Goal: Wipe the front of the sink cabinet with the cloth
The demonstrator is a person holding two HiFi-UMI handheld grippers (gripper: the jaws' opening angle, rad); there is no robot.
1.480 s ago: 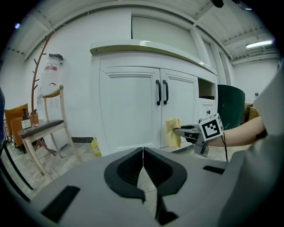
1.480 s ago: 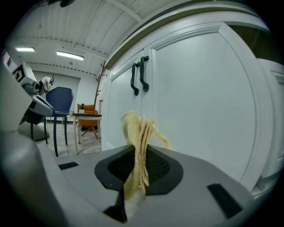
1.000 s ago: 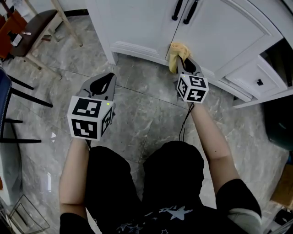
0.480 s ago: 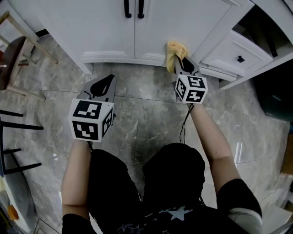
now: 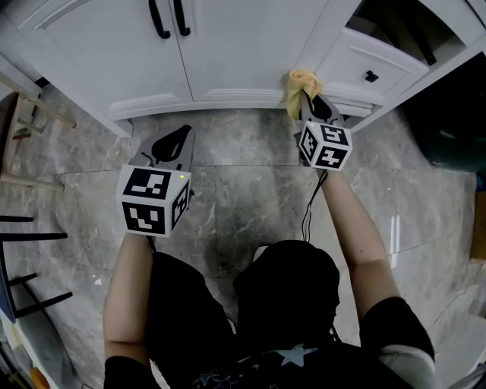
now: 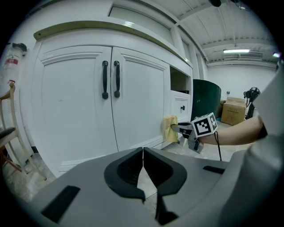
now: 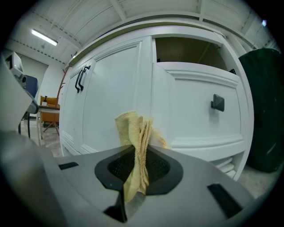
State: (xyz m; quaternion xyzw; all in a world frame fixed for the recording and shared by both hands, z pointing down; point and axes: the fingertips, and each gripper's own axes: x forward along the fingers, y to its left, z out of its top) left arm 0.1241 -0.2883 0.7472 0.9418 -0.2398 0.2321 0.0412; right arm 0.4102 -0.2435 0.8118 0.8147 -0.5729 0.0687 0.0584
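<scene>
The white sink cabinet [image 5: 228, 45] fills the top of the head view, with two black door handles [image 5: 168, 17]. My right gripper [image 5: 306, 97] is shut on a folded yellow cloth [image 5: 298, 83], which presses against the cabinet's lower front near the base moulding, beside the drawer unit. In the right gripper view the cloth [image 7: 135, 146] stands up between the jaws against the white panel [image 7: 115, 97]. My left gripper [image 5: 168, 144] hangs over the floor, shut and empty, short of the cabinet. From the left gripper view I see the doors [image 6: 106, 102], the cloth [image 6: 170, 128] and the right gripper [image 6: 183, 129].
A drawer with a small black knob [image 5: 370, 76] sits right of the cloth, with an open shelf above it. A dark green bin [image 5: 444, 121] stands at the far right. Chair legs [image 5: 30, 228] are at the left on the grey marble floor [image 5: 243, 190].
The right gripper with the cloth has slid rightward along the cabinet base, from under the double doors to the edge by the drawer unit. The left gripper kept its pose.
</scene>
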